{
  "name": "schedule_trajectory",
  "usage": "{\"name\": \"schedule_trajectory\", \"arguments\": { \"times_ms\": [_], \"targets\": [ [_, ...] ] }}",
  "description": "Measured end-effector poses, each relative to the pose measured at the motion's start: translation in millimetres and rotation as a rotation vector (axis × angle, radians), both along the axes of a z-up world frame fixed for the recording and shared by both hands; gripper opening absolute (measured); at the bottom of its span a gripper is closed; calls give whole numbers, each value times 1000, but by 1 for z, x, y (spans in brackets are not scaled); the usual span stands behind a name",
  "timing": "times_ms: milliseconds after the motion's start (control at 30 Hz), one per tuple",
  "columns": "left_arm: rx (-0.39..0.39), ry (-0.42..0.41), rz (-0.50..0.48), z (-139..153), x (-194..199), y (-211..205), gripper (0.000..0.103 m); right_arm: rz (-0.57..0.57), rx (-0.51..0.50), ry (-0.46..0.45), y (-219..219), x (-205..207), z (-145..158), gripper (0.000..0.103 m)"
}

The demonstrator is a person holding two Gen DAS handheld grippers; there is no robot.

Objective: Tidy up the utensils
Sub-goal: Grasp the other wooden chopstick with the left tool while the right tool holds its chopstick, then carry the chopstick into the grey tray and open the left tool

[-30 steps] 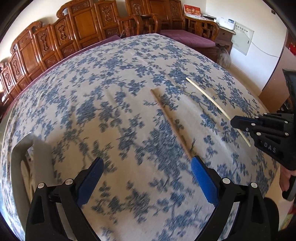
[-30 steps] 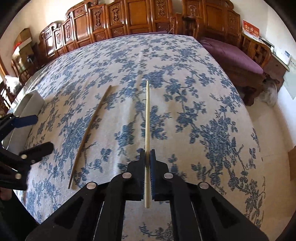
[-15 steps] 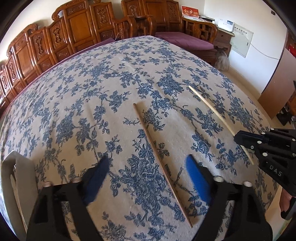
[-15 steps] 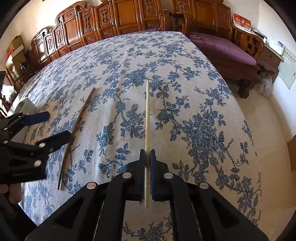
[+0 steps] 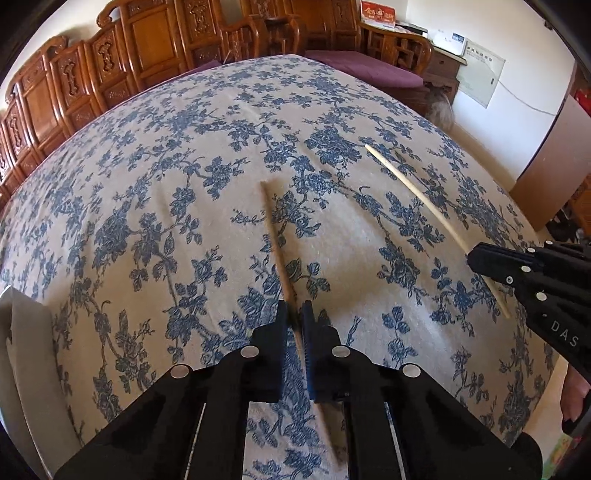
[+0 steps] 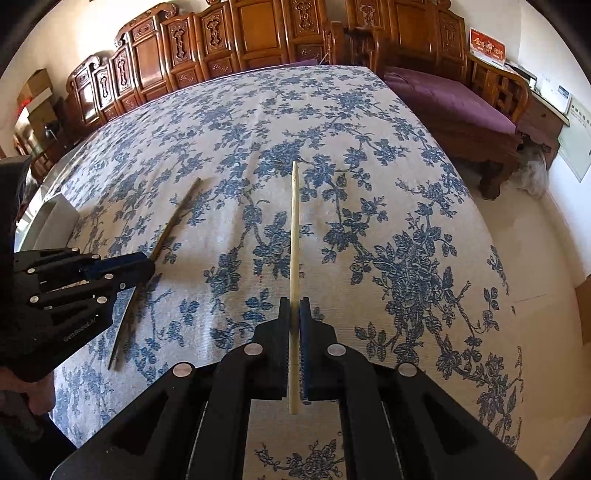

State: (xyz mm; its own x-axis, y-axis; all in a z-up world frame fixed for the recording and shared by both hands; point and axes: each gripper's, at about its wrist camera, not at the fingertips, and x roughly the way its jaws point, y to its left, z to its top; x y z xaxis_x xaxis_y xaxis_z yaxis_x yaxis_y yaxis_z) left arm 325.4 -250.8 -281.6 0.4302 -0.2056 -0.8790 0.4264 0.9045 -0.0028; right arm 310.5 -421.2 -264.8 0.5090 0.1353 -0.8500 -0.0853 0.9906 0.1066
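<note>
Surface (image 5: pixel 155 206) draped in cream cloth printed with blue flowers. Behind it, carved wooden panels (image 6: pixel 258 33) in a row along the wall. To the right, wooden bench with purple cushion (image 6: pixel 454 99). Red card (image 5: pixel 377 14) standing on a side cabinet, white box (image 5: pixel 455 40) near it. Cardboard boxes (image 6: pixel 37 92) stacked at far left.

- We only get a sliver of the pale tray (image 5: pixel 26 369), the left edge chops it off.
- The brown chopstick (image 5: pixel 275 236) goes blurry below the jaws.
- The person's hand (image 6: pixel 35 397) is mostly out of frame.
</note>
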Motion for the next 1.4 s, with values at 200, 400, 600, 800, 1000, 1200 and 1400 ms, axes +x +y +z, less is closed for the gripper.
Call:
{"name": "schedule_trajectory", "arguments": {
  "times_ms": [200, 400, 600, 800, 1000, 1200, 1400],
  "targets": [
    [0, 6, 25, 3, -3, 16, 4, 32, 15, -25, 13, -3, 13, 6],
    [-20, -8, 61, 17, -11, 37, 4, 66, 31, -41, 28, -6, 24, 6],
    [-25, -35, 91, 35, -19, 60, 4, 122, 47, -62, 52, -13, 38, 6],
    [-29, -72, 115, 58, -32, 88, 4, 190, 54, -99, 80, -23, 58, 6],
    [-37, -103, 142, 77, -43, 113, 4, 259, 64, -119, 109, -33, 72, 6],
    [-51, -127, 174, 90, -56, 144, 4, 314, 81, -133, 133, -45, 83, 6],
    [-63, -134, 214, 95, -67, 174, 4, 357, 75, -142, 149, -54, 87, 6]
  ]
}}
